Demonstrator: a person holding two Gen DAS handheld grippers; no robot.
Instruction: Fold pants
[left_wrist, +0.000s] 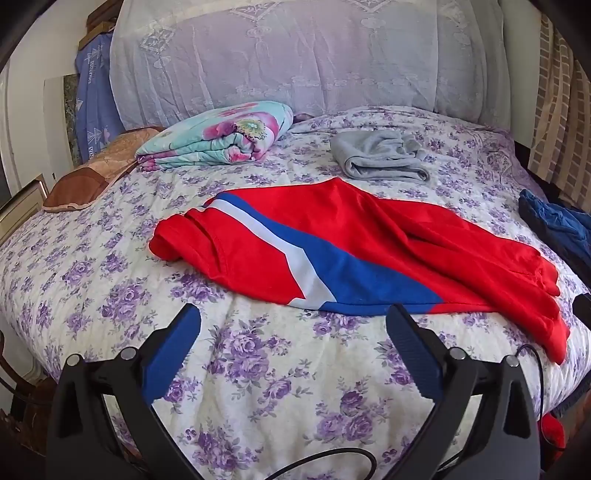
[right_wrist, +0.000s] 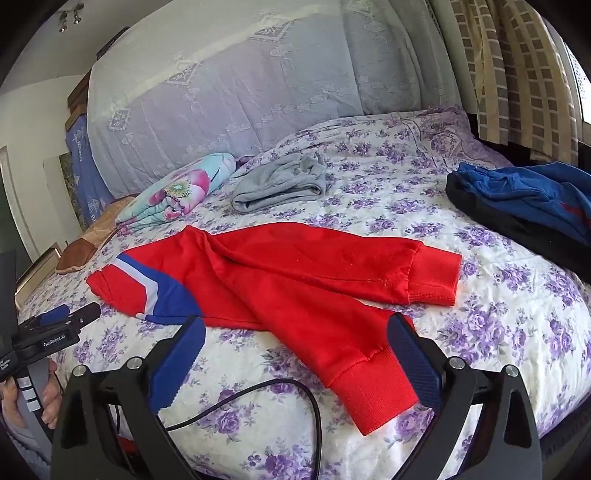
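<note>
Red pants (left_wrist: 369, 236) with a blue and white stripe panel lie spread across the floral bed, waistband to the left, legs to the right. In the right wrist view the pants (right_wrist: 295, 273) show both legs apart, one cuff (right_wrist: 373, 398) near the front bed edge. My left gripper (left_wrist: 291, 321) is open and empty, just in front of the blue panel. My right gripper (right_wrist: 295, 332) is open and empty, its jaws standing either side of the near leg above the cuff. The left gripper (right_wrist: 70, 314) also shows at the left of the right wrist view.
A folded grey garment (left_wrist: 380, 160) and a folded floral quilt (left_wrist: 218, 136) lie toward the headboard. A blue and black garment (right_wrist: 524, 203) lies at the right. A brown pillow (left_wrist: 92, 177) lies at the left edge. A black cable (right_wrist: 258, 398) runs over the bedspread (left_wrist: 258, 387).
</note>
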